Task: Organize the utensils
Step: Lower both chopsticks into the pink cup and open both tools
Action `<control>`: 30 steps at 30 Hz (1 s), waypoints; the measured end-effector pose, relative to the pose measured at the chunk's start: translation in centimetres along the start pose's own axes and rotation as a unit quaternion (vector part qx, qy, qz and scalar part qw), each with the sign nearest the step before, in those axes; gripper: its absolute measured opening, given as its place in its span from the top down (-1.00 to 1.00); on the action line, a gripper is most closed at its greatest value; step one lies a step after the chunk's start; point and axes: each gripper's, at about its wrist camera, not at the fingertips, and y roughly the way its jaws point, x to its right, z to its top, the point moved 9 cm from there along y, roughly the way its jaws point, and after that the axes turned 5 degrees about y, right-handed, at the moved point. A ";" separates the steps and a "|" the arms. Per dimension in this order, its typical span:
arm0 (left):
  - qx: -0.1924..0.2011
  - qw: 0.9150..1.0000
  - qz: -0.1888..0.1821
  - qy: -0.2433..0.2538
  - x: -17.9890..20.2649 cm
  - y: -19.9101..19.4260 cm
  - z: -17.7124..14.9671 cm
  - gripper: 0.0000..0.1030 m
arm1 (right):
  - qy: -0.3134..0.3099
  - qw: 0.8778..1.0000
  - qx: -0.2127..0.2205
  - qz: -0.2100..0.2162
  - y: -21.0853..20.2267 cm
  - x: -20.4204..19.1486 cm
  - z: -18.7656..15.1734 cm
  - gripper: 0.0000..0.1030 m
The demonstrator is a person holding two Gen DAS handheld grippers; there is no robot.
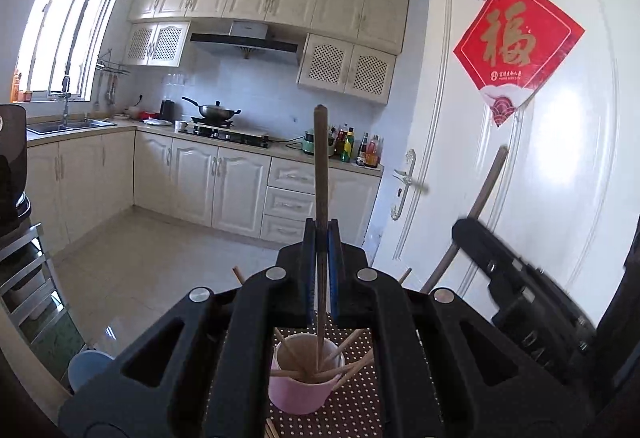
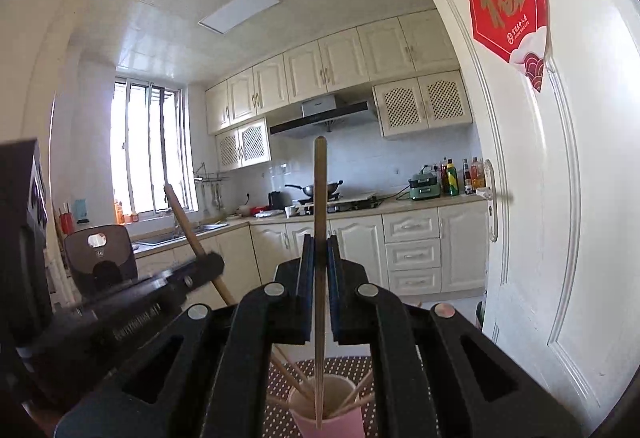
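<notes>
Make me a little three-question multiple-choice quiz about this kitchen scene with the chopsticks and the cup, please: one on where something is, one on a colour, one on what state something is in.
1. Where does the cup stand?
A. On a dotted mat
B. In the sink
C. On the stove

2. What colour is the cup outside?
A. Green
B. Pink
C. Black

3. What is the left gripper doing?
A. Standing wide open
B. Clamped on an upright chopstick
C. Holding a spoon

Answers:
1. A, the brown dotted mat shows under and around it.
2. B, its wall is pale pink in both views.
3. B, the blue pads pinch the dark chopstick, whose lower end points down into the cup.
</notes>
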 end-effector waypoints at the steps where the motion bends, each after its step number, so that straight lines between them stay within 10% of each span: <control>1: 0.000 1.000 0.000 0.000 -0.1 0.3 -0.3 0.89 | 0.000 1.000 0.002 0.001 0.1 0.0 0.0 0.90; 30: -0.077 0.997 0.006 0.018 -0.4 2.0 -6.1 0.87 | -0.007 0.997 -0.080 0.008 2.4 0.7 -5.1 0.90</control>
